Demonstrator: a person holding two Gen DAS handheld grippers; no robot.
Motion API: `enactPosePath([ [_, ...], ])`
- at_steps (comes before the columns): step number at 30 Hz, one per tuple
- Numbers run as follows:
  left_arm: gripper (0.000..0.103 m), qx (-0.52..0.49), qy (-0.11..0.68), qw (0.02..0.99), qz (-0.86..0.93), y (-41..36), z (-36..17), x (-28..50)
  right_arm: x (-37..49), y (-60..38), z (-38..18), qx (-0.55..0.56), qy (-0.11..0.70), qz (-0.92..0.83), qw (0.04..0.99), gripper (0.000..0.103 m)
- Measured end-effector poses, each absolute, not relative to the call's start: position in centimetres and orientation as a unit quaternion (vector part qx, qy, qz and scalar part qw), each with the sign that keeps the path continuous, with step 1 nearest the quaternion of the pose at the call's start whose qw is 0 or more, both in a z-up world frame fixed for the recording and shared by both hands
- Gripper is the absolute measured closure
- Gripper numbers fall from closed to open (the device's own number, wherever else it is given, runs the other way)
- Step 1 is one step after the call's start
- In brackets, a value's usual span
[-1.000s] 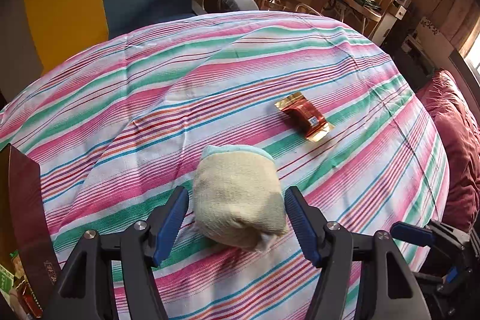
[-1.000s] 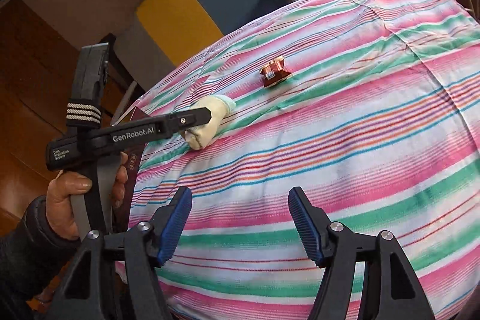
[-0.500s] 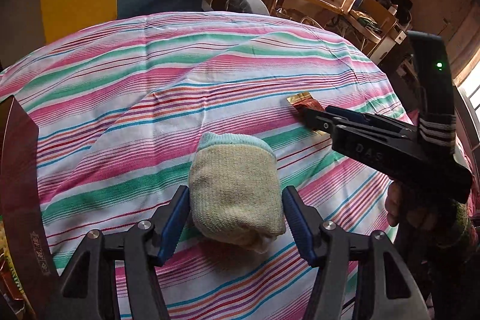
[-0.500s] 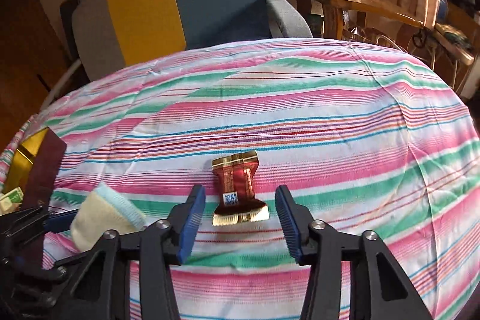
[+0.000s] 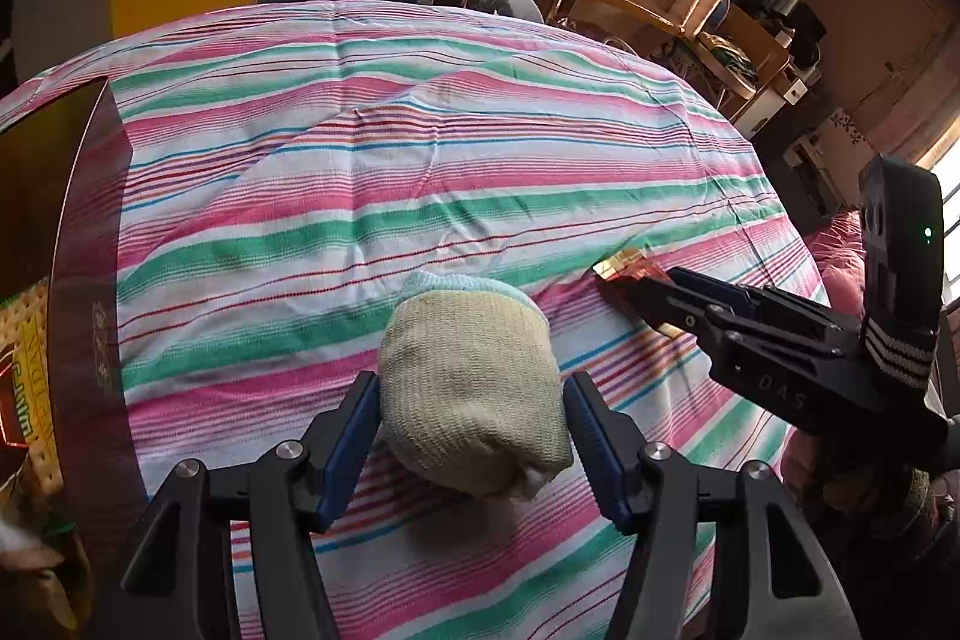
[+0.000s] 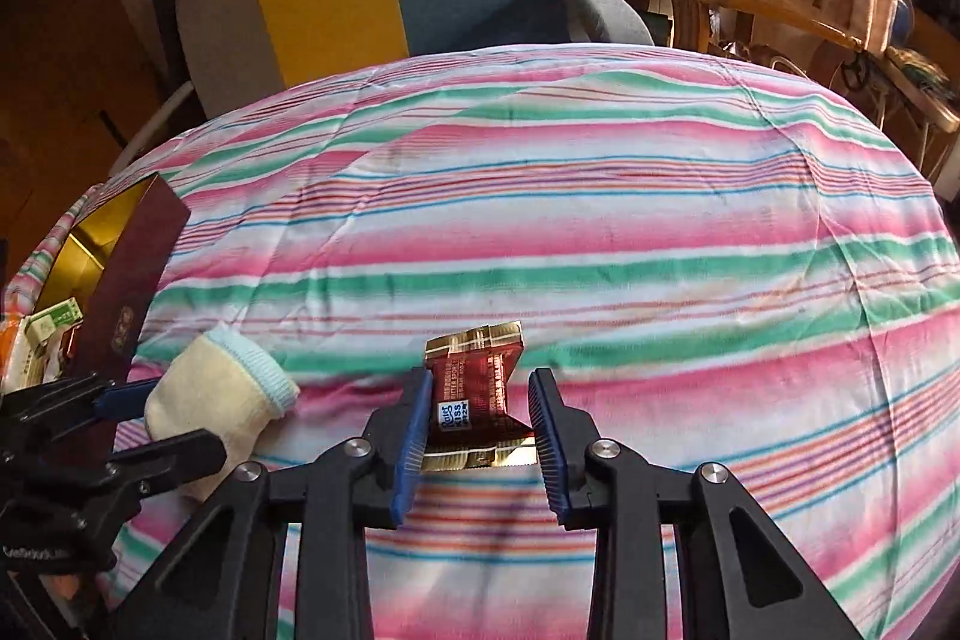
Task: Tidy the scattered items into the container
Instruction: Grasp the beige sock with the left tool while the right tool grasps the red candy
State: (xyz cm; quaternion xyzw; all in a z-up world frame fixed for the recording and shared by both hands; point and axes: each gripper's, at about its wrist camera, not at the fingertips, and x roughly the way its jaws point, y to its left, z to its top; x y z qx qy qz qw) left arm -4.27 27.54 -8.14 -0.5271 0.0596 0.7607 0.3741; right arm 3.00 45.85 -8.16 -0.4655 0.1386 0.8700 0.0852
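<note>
Near the surface's front edge, the left tool (image 5: 471,433) brackets the rolled sock (image 5: 471,394) and the right tool (image 6: 480,427) straddles the candy wrapper (image 6: 474,391), both still unclenched; each should squeeze squarely at mid-body before lifting toward the box (image 5: 84,244) at the left edge.

The sock (image 5: 474,388) is flanked by the left gripper (image 5: 471,445), the candy (image 6: 474,394) by the right gripper (image 6: 480,430); the box (image 5: 90,244) is set leftmost on the tablecloth (image 5: 420,148).

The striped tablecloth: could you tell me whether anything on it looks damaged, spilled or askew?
Nothing stands out. The rolled sock and red snack packet lie intact on the cloth, each between open jaws.
</note>
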Motion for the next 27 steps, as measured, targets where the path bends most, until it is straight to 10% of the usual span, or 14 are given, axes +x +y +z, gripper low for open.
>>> enactPosePath([
  [6,0.034,-0.525,0.057,0.373,0.762,26.5,-7.9,-3.0,6.6,44.3,-8.6,-0.462,0.165,0.868,0.077,0.067],
  [17,0.034,-0.516,0.066,0.378,0.766,26.5,-7.0,-3.7,10.6,44.1,-6.9,-0.392,0.18,0.898,0.084,0.024],
  [27,0.034,-0.523,0.104,0.355,0.767,29.3,-8.6,-4.3,8.2,44.3,-8.6,-0.418,0.197,0.881,0.1,0.045],
])
